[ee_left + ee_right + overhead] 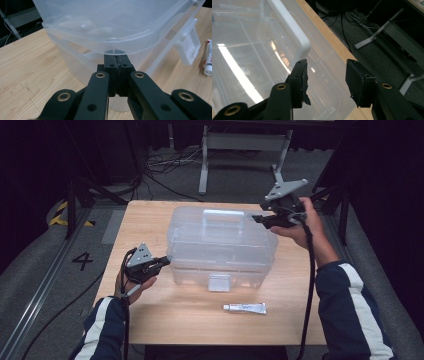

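Observation:
A clear plastic storage box (222,245) with a lid and a white carry handle (289,27) stands in the middle of the wooden table (145,225). My left gripper (165,261) is shut at the box's near left corner. In the left gripper view its tips (116,60) sit just under the lid's rim (112,47), with nothing seen between the pads. My right gripper (257,219) hovers open over the box's far right corner. Nothing lies between its jaws (327,75), and the lid (242,50) is below them.
A small silver tube (245,308) with a white cap lies on the table in front of the box, also at the right edge of the left gripper view (208,58). The box's front latch (219,282) faces me. A metal stand (240,142) and cables lie beyond the table.

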### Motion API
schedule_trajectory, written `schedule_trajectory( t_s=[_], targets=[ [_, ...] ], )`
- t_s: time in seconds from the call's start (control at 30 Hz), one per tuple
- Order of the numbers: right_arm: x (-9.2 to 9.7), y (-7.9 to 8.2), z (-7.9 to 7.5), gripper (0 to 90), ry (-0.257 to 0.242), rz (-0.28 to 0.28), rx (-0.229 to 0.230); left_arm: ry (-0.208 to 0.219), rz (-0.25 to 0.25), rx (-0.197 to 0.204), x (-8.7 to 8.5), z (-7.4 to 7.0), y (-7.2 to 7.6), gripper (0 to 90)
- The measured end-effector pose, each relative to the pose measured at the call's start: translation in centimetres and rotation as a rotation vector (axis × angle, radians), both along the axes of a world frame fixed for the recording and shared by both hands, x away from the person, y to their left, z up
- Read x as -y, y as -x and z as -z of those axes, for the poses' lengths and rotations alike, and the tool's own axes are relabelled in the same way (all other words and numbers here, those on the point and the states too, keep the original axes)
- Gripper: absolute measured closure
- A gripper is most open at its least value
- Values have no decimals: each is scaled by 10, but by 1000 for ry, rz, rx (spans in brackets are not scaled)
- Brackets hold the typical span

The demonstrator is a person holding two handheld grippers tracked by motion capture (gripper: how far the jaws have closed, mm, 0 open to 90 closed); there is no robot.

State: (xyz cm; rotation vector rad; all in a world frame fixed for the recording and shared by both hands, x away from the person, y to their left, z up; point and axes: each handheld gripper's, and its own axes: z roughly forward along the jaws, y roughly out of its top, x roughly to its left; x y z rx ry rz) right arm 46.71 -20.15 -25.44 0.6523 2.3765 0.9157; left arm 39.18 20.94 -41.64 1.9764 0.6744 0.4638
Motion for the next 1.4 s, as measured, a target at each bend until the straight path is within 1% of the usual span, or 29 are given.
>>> schedule_trajectory(
  t_s=[0.03,0.1,0.17,0.2,0.27,0.3,0.33,0.37,0.4,0.43,0.53,0.57,0.6,0.63,0.67,0.7,0.73,0.77,0.8,0.87,0.9,0.93,1.0,1.1,1.17,1.2,1.3,1.4],
  targets=[
    [0,0,0,526,0,0,0,0,0,0,0,0,0,890],
    [18,5,2,510,-22,17,15,-2,-1,7,0,-1,0,890],
    [33,9,6,502,-34,26,31,3,0,4,0,-2,1,891],
    [40,11,9,492,-40,32,36,-4,0,10,0,-3,1,891],
    [53,17,18,486,-38,42,51,7,-1,5,0,-3,1,890],
    [58,19,21,488,-35,46,49,-3,1,12,0,-3,0,890],
    [66,23,29,487,-33,51,53,4,1,6,0,-3,0,891],
    [70,25,32,487,-34,53,58,7,2,6,0,-4,0,892],
    [74,27,36,483,-45,58,59,-1,4,13,-1,-5,0,892],
    [80,29,42,467,-65,61,57,5,-1,15,0,-6,0,892],
    [93,38,60,457,-91,55,65,12,1,29,-1,-9,-1,890],
    [96,40,65,456,-99,54,65,13,0,28,-1,-10,-1,890],
    [96,40,65,456,-99,54,65,13,0,28,-1,-10,-1,890],
    [97,42,69,452,-106,52,66,16,0,32,-1,-11,-1,890],
    [100,46,81,443,-110,43,61,16,-2,36,-1,-12,-2,890],
    [100,46,81,443,-110,43,61,16,-2,36,-1,-12,-2,890],
    [100,50,92,438,-120,33,66,15,-1,40,-1,-13,-2,890],
    [100,50,92,438,-120,33,66,15,-1,40,-1,-13,-2,890],
    [99,53,100,432,-115,19,65,16,-3,47,-1,-15,-3,890],
    [98,55,103,432,-112,15,69,20,-5,47,0,-16,-3,890],
    [97,56,106,432,-108,9,67,17,-1,53,0,-18,-3,890],
    [95,57,112,426,-114,-3,61,22,5,51,0,-19,-4,886],
    [93,58,115,428,-115,-6,66,12,7,58,1,-20,-3,883],
    [88,59,119,447,-134,-15,87,-6,8,66,2,-21,-3,882],
    [87,60,119,454,-153,-22,108,2,10,67,3,-21,-3,876],
    [85,60,119,457,-149,-18,121,2,8,68,3,-21,-3,873],
    [84,61,122,471,-162,-21,147,-14,9,75,4,-23,-1,850],
    [85,61,122,478,-175,-18,157,-8,14,77,4,-24,2,826]
  ],
)
